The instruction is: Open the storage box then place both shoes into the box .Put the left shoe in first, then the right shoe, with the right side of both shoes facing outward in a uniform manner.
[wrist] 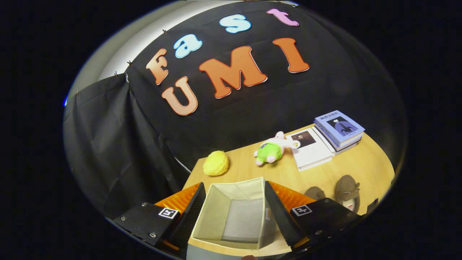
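Gripper (235,187) fingers spread wide, holding nothing, hovering over the storage box (249,187). Box is open, cream fabric, empty inside, sitting on the wooden table (361,162) between the two fingers. Two brown shoes (347,189) lie on the table off to the right of the box, apart from it. Beyond the box: yellow ball (216,163), green plush toy (270,150), stack of books (338,130)
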